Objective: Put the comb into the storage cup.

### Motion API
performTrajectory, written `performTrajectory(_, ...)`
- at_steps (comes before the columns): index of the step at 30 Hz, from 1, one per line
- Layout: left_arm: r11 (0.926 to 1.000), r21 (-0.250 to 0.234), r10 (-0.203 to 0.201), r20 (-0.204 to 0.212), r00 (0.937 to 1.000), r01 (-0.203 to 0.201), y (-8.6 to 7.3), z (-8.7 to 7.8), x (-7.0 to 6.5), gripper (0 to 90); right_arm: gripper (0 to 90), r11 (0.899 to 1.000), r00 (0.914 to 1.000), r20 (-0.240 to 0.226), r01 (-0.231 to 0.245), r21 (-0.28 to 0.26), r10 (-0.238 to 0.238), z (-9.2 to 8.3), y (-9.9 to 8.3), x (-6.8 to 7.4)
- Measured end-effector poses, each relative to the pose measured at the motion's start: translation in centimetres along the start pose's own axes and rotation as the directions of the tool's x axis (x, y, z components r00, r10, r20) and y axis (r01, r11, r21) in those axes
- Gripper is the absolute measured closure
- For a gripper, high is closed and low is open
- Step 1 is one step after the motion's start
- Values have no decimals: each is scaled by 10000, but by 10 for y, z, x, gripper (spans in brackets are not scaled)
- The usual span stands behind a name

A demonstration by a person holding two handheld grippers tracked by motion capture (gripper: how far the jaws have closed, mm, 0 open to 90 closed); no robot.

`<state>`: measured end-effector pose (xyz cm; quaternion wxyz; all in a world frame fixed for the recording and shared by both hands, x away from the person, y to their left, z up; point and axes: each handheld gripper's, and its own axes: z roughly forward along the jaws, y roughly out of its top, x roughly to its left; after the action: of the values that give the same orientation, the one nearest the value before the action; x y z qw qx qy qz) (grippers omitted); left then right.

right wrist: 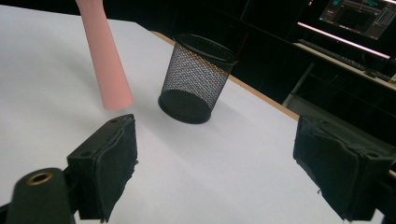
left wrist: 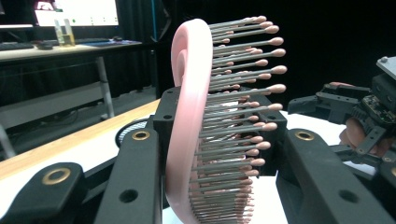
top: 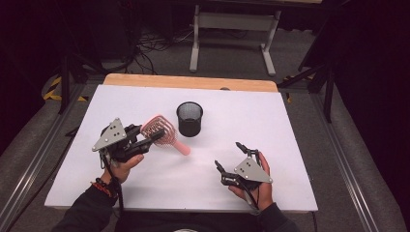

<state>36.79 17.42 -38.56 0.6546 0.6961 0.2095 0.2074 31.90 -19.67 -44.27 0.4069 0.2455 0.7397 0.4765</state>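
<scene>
Left gripper (top: 145,137) clamps pink hairbrush (top: 162,131) (beside mesh cup (top: 189,119)).

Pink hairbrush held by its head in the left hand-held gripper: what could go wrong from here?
1. The left hand-held gripper clamps the pink hairbrush across its bristled head, so the brush may pivot or slip.
2. The handle hangs free near the black mesh cup; a swing could tip the cup.
3. The right hand-held gripper is open and empty, apart from the brush, so it probably could not catch a slip.
</scene>
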Motion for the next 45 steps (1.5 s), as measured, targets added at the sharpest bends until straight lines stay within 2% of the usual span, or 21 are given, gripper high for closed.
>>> performTrajectory(7, 9998, -130, -118, -270, 9996, 115, 2, -7, 7, 630, 104, 9997, 9997, 93, -242, 13, 242, -3, -7, -8)
performTrajectory(10, 9999, -140, -29, -358, 9994, 24, 3, -9, 9, 630, 76, 9997, 9997, 87, -247, -2, 247, -4, -9, -9)
performTrajectory(12, 9999, -147, -48, -414, 9991, 42, 3, -9, 10, 630, 71, 9999, 9999, 115, -80, 111, 78, -4, -11, -10)
performTrajectory(15, 10000, -70, 5, -610, 9981, -9, 3, -10, 11, 630, 49, 9995, 9995, 144, -277, 124, 275, -6, -13, -12)
performTrajectory(25, 9999, -104, 23, -891, 9960, -33, 8, -7, 16, 630, 57, 9988, 9976, 537, -453, 156, 444, -15, -22, -25)
performTrajectory(27, 9999, -104, 74, -957, 9954, -85, 10, -6, 16, 630, 58, 9974, 9959, 563, -709, 112, 701, -16, -24, -27)
performTrajectory(33, 9999, -91, 74, -1100, 9939, -85, 13, -1, 21, 630, 60, 9957, 9940, 633, -904, 199, 890, -16, -25, -30)
performTrajectory(40, 9994, -72, 333, -1298, 9910, -346, 26, -1, 26, 630, 62, 9961, 9945, 614, -861, 202, 847, -16, -25, -30)
performTrajectory(41, 9988, -96, 455, -1399, 9891, -473, 30, -2, 29, 630, 62, 9961, 9947, 592, -854, 220, 840, -16, -25, -30)
performTrajectory(45, 9987, -152, 451, -1556, 9868, -481, 43, -4, 37, 630, 64, 9962, 9950, 571, -830, 257, 814, -16, -25, -30)
